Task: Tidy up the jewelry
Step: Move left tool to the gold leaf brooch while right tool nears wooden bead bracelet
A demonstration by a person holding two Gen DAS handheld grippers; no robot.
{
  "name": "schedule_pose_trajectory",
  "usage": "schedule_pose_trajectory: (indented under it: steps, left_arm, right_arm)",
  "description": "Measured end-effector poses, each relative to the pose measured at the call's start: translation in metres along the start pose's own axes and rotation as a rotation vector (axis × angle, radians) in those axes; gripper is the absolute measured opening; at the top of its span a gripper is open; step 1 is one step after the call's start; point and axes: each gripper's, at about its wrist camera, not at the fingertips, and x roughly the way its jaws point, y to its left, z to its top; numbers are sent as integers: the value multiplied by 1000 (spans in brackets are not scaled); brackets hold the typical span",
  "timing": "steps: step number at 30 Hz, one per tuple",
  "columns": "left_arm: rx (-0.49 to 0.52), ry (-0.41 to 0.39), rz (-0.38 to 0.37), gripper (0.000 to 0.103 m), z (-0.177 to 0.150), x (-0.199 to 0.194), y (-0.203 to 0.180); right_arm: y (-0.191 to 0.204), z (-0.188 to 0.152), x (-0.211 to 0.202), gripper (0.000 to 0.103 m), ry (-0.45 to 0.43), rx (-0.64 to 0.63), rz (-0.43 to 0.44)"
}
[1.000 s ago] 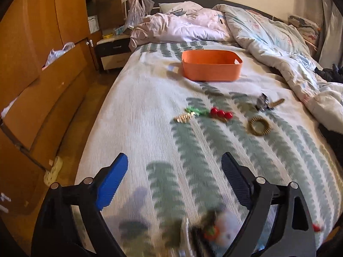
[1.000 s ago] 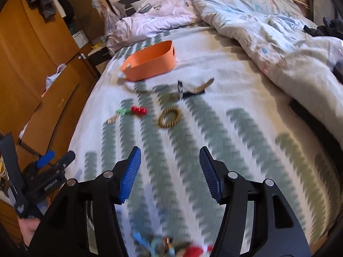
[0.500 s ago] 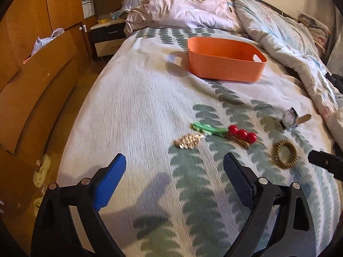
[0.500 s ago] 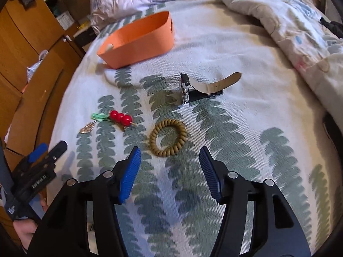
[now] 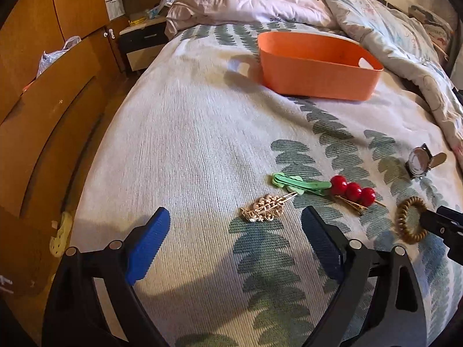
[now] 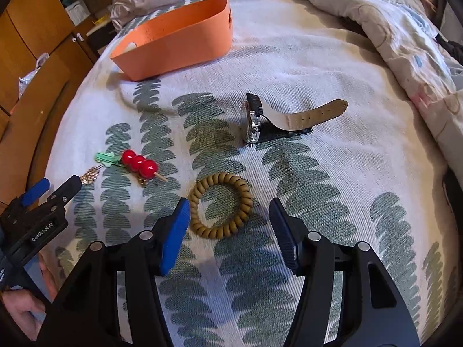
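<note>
On the leaf-patterned bedspread lie a gold hair clip (image 5: pixel 264 208), a green clip (image 5: pixel 298 184), a red three-bead pin (image 5: pixel 353 191), a brown spiral hair tie (image 6: pixel 221 205) and a wristwatch (image 6: pixel 260 123). An orange basket (image 5: pixel 315 65) stands farther up the bed. My left gripper (image 5: pixel 235 237) hovers open just short of the gold clip, with nothing between its fingers. My right gripper (image 6: pixel 230 225) is open right over the near edge of the spiral tie (image 5: pixel 411 219), holding nothing. The left gripper (image 6: pixel 55 190) also shows at the left of the right wrist view.
A crumpled duvet (image 5: pixel 390 29) and pillows cover the bed's far and right side. Wooden wardrobe doors (image 5: pixel 43 92) and a nightstand (image 5: pixel 141 40) line the left. A yellow slipper (image 5: pixel 60 237) lies on the floor beside the bed. A hand (image 6: pixel 23 312) holds the left gripper.
Both grippers have come forward and down over the bed toward the jewelry. The gold clip now lies just ahead of the left gripper, the spiral tie just ahead of the right. Both stayed open.
</note>
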Motion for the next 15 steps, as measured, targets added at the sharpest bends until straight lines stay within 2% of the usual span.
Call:
schedule_pose_trajectory:
  steps: [7, 11, 15]
  left_arm:
    - [12, 37, 56, 91, 1, 12, -5]
    - [8, 80, 47, 91, 1, 25, -6]
    - [7, 76, 47, 91, 4, 28, -7]
  right_arm:
    - [2, 1, 6, 60, 0, -12, -29]
    - [6, 2, 9, 60, -5, -31, -46]
    - [8, 2, 13, 60, -7, -39, -58]
